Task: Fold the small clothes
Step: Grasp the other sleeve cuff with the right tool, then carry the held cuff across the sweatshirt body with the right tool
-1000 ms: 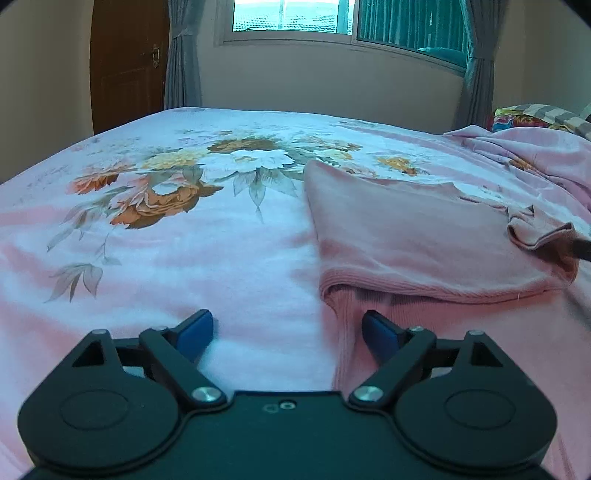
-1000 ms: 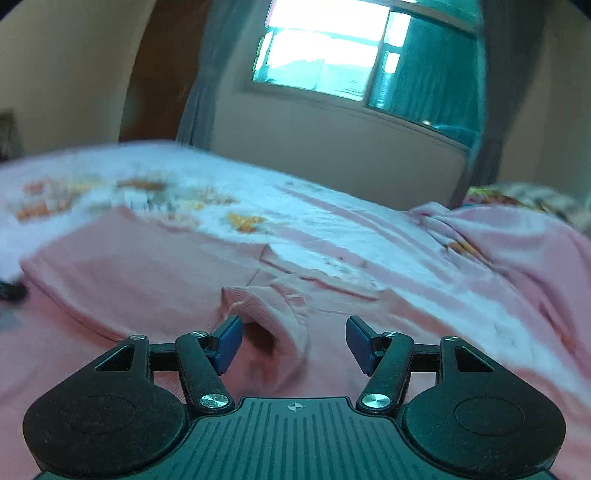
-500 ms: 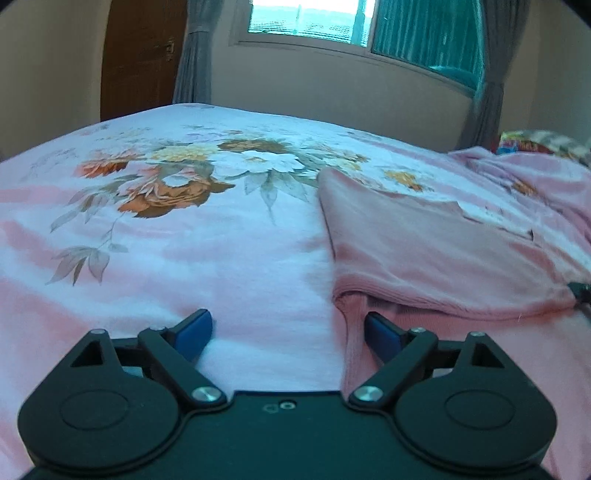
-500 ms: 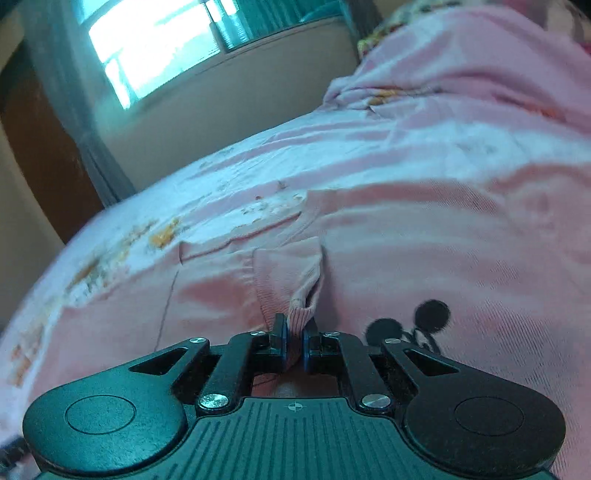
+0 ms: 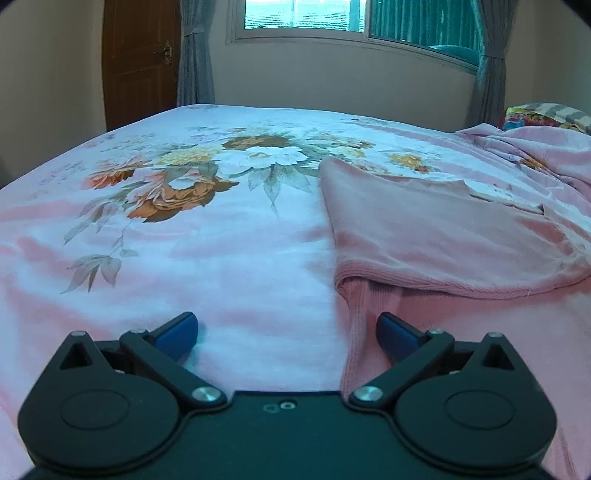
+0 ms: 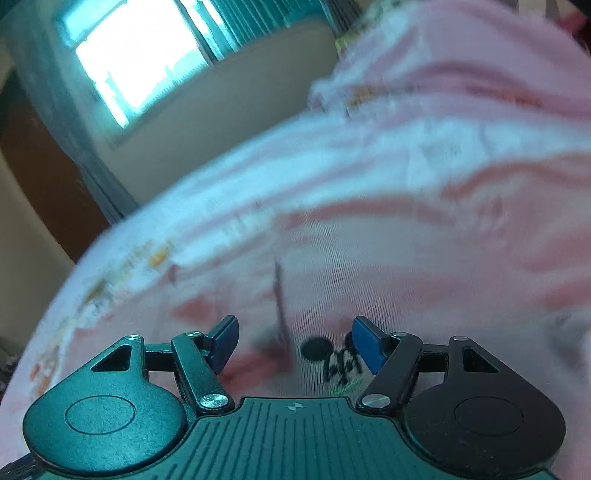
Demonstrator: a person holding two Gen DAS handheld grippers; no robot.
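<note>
**On the flowery bed: sleeve's down, side fold is up next**

Over on the right half of the bedspread sits the pink top, with 1 flap already laid across its body so a ribbed hem edge faces the near side. Looks to me like the step in hand is letting go of a tucked-in piece and lining up the next fold.

Left gripper hovers low just at the top's left edge, jaws opening to about as wide as they go, nothing between the blue pads. 1 pad is over bare sheet, the other over pink knit. Right gripper is rolled sideways over the top's printed side, jaws opening too, and nothing is pinched between them. That view is smeared, so I can't tell how flat the cloth under it lies.

If it were me: pinch only the top layer near the ribbed edge, both pads on fabric and none on the sheet, lift just enough to clear, carry it straight across, then set it down before releasing so the crease stays square. Snagging the bedspread along with it is the obvious trap.

Head count: 1 pink top, 2 grippers, 1 black cartoon print, 1 window, 1 door, 1 rumpled pink blanket at the far right.
</note>
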